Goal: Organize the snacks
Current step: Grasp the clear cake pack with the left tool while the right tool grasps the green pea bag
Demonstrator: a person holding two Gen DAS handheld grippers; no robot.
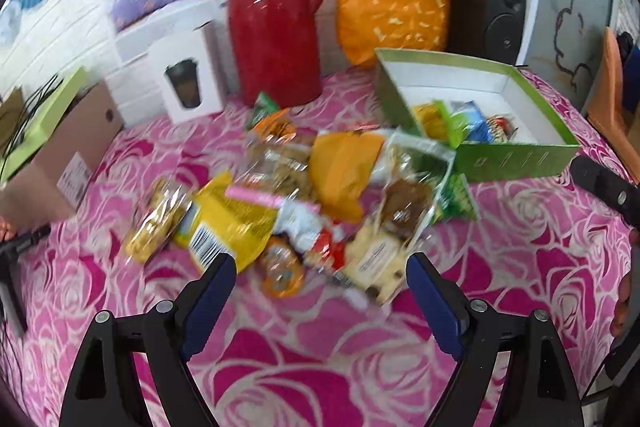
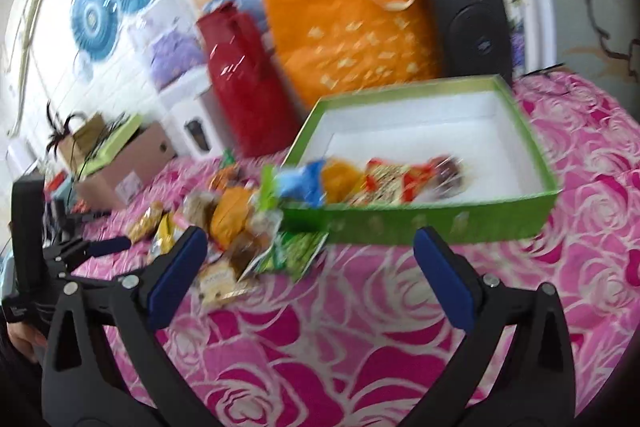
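Blue-padded fingers of the left gripper (image 1: pixel 320 279) and right gripper (image 2: pixel 310 253) are spread, holding nothing. Crinkly snack packets (image 1: pixel 280 203) lie heaped beside the shallow green cardboard box (image 2: pixel 440 223), some already inside. Slippery wrappers could slide from a pinch. Pink rose-patterned cloth (image 1: pixel 320 367) covers the counter; clutter behind.

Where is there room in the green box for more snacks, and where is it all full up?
The green box is bare white along its back and right walls; snacks crowd its front-left corner. The pink cloth in front of the box is free too. The snack pile left of the box is packed.
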